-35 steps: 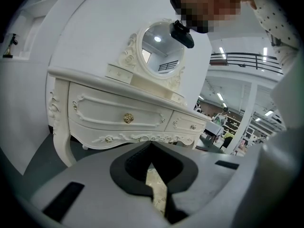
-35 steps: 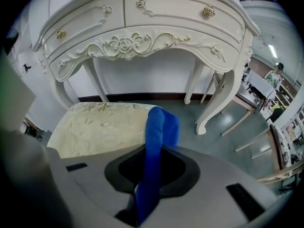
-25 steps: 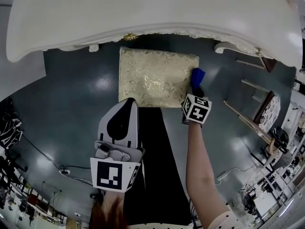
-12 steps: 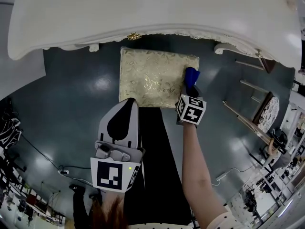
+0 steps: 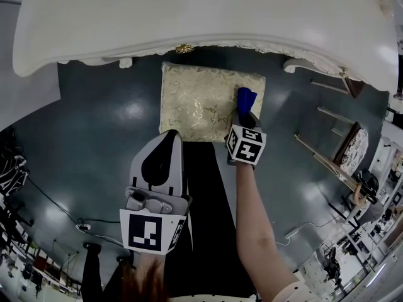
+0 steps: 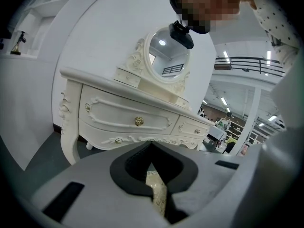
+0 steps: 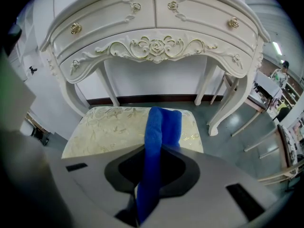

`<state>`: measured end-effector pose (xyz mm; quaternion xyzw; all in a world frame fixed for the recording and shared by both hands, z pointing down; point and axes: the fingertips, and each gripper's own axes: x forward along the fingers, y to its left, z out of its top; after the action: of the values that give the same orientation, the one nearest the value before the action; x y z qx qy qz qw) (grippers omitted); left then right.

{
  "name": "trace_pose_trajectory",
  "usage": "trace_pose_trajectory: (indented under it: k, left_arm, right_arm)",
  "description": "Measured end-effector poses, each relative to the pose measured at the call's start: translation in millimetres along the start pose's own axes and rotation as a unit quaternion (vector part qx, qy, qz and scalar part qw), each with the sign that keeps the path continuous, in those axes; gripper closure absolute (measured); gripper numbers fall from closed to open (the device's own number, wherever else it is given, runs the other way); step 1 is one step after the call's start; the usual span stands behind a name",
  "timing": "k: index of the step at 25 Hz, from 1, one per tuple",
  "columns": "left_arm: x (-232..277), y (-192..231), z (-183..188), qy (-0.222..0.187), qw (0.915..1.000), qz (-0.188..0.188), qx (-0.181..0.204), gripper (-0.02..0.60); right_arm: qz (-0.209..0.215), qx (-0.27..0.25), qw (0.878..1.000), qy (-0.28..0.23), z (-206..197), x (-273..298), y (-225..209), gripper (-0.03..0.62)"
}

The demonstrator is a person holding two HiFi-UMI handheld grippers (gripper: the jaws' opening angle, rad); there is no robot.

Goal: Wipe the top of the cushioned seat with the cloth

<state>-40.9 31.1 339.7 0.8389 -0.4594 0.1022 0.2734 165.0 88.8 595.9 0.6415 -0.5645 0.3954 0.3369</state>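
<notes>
- On the grey floor, right in front of the one white table, sits the single cushioned seat. It's squarish, with a pale gold leafy pattern on top.
- One cloth here, bright blue. It's lying on the right-hand part of the seat top, close to the right edge, bunched into a long strip that runs from the jaws toward the table side.
- Two hand-held grippers in total, one per hand.
- Right hand-held gripper: in the right gripper view its jaws are pinched on the near end of the cloth, and the rest drapes forward onto the seat. It's low over the seat's right side, with a bare forearm behind it.
- Left hand-held gripper: it's up off the seat, over the near edge and pointed at the table. In the left gripper view the jaws are drawn together to a thin slit with nothing gripped; you just see a sliver of the seat fabric through it.
- Table front in the right gripper view: two drawers side by side and four gold knobs, with a gold rose carving below.
- One oval mirror stands on top of the table.
</notes>
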Motion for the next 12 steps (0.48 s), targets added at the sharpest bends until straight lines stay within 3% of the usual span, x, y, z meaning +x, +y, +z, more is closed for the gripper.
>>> trace_pose_trajectory:
  k: [12]
  left_arm:
    - [-5.7,14.8,3.3,-0.006,0.9999,0.004,-0.008,0.583]
  right_arm:
    - [0.007,-0.005,1.000,0.000,2.6,1.5,25.4,0.533]
